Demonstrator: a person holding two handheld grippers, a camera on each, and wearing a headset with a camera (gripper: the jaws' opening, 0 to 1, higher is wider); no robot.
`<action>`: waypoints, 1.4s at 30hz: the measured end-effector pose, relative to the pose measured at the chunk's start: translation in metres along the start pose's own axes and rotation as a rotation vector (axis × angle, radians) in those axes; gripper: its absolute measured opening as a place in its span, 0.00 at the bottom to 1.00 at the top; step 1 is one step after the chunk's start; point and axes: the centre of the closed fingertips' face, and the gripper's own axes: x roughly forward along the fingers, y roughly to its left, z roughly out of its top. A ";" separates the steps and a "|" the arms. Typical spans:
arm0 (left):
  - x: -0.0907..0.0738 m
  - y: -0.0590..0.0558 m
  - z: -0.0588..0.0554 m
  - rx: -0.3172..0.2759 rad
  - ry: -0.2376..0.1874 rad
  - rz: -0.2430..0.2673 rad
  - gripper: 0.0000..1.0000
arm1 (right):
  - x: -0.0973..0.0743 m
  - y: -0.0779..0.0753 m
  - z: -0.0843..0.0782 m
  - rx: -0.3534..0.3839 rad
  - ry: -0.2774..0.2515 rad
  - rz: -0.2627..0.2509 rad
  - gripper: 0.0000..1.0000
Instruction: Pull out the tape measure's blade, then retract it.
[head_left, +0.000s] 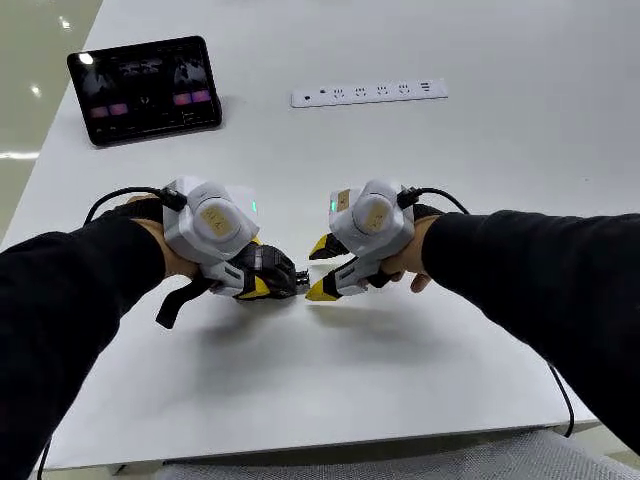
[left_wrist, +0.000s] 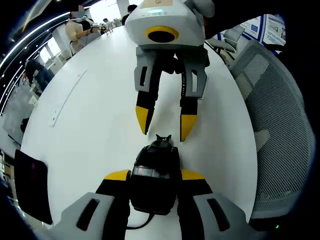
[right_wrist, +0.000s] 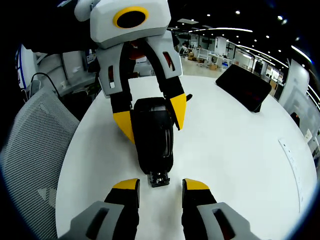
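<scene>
— Left gripper (left_wrist: 155, 175): how was it found to be set?

— It was seen closed around the black, rounded plastic tape measure (right_wrist: 152, 142), with the case pinched by its two flat sides between the yellow-tipped jaws. The case was held low at the white table top (head_left: 400, 380), near the front edge. Whether it was resting on the table or lifted just clear could not be told. Its mouth was turned toward the right gripper (right_wrist: 161, 185).

— And why was it judged to be held so?

— A firm anchor was thought to be needed for the pull. With only the sides pinched, the mouth and the small metal end hook (right_wrist: 159, 178) were kept unobstructed. The right gripper's jaws were held apart, one on each side of that hook, and nothing was clasped by them. The blade was not yet drawn out.

— Were any containers noted?

— Only the case itself could be counted as one. The blade was taken to be wound inside it, with the hook alone standing out.

— What else was noted on the table?

— A black tablet with a lit screen (head_left: 145, 88) and a long white power strip (head_left: 368, 93) were seen at the far side, well apart from the work.
</scene>
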 end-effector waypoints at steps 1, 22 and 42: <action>0.000 0.000 0.000 0.000 -0.001 0.001 0.30 | 0.001 0.001 0.001 0.002 0.000 0.008 0.28; 0.001 0.000 -0.001 0.003 -0.003 0.002 0.30 | 0.015 0.004 -0.002 -0.090 0.052 0.022 0.11; 0.001 0.001 -0.003 -0.015 -0.014 0.005 0.30 | -0.004 -0.001 -0.022 -0.059 0.062 0.021 0.10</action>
